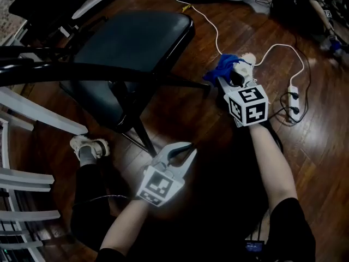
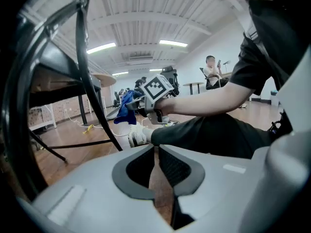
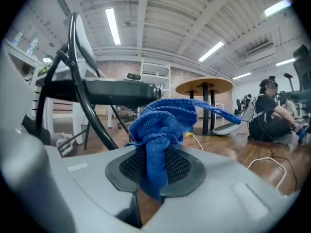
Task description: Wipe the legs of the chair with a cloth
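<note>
The chair has a dark padded seat (image 1: 136,42) and thin black metal legs (image 1: 139,134); a leg (image 2: 92,96) curves past at the left of the left gripper view, and a leg (image 3: 90,115) shows at the left of the right gripper view. My right gripper (image 1: 228,75) is right of the seat, beside the chair's crossbar (image 1: 180,82), and is shut on a bunched blue cloth (image 1: 221,67). The cloth (image 3: 163,118) hangs out between its pads. My left gripper (image 1: 184,148) is lower, near the front leg, shut with nothing in it (image 2: 156,149).
A white power strip (image 1: 293,100) and its white cable (image 1: 210,26) lie on the wooden floor to the right. A white slatted frame (image 1: 32,113) stands at the left. The person's shoe (image 1: 87,146) rests by the chair leg. A round table (image 3: 204,87) stands further off.
</note>
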Tool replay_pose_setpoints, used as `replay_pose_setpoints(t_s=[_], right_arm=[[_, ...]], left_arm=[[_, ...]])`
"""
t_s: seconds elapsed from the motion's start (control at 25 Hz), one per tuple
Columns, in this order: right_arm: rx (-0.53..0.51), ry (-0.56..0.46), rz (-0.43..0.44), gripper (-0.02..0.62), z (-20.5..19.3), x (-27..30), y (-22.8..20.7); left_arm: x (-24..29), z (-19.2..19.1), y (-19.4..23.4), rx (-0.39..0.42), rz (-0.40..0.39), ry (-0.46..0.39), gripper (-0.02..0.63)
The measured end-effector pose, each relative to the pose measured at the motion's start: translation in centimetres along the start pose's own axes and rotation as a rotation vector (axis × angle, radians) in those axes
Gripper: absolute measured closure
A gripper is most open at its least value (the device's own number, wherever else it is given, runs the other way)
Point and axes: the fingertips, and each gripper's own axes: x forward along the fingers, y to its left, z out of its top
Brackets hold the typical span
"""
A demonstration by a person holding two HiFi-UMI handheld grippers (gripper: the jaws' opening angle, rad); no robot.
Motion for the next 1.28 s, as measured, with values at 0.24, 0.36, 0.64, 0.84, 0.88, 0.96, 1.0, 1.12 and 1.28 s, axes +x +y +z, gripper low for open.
replay_pose_setpoints(t_s=[0.24,0.36,0.64,0.84,0.88,0.96,1.0,1.12,1.28], right_arm=[[0.004,-0.115,0.062,0.500,3.8,-7.5,5.7],[-0.034,-0.141,0.087,0.500,4.4,-10.1,8.5],[-0.080,-0.130,0.192,0.499,2.6,-12.8,15.7],[-0.102,-0.188,0.231,0.499,2.1,-13.7,19.8],[-0.113,-0.201,0.229,0.498,1.7,-13.7,20.5],[-0.131,-0.210,0.224,0.499,0.7,-13.5,21.4],[-0.138,-0.207,0.224,0.499,0.2,-13.5,21.8],[-0.181,-0.206,0.235,0.499,-0.5,-14.0,22.9],[-0.247,-0.215,0.236,0.499,-0.7,-14.8,23.1]], left_arm=[[-5.6,2.0,1.0,0.014,0.053,-0.083,0.575],[-8.8,2.8,1.6,-0.041,0.081,-0.157,0.574],[-16.6,0.8,4.1,-0.064,0.213,-0.190,0.575],[-20.1,-2.0,5.5,-0.145,0.312,-0.221,0.575],[-20.3,-2.4,5.6,-0.136,0.341,-0.227,0.575],[-20.2,-2.9,5.6,-0.161,0.382,-0.246,0.575],[-20.0,-3.1,5.5,-0.170,0.391,-0.253,0.574],[-19.4,-3.9,5.2,-0.147,0.374,-0.236,0.575],[-19.8,-4.2,6.0,-0.173,0.354,-0.248,0.574]])
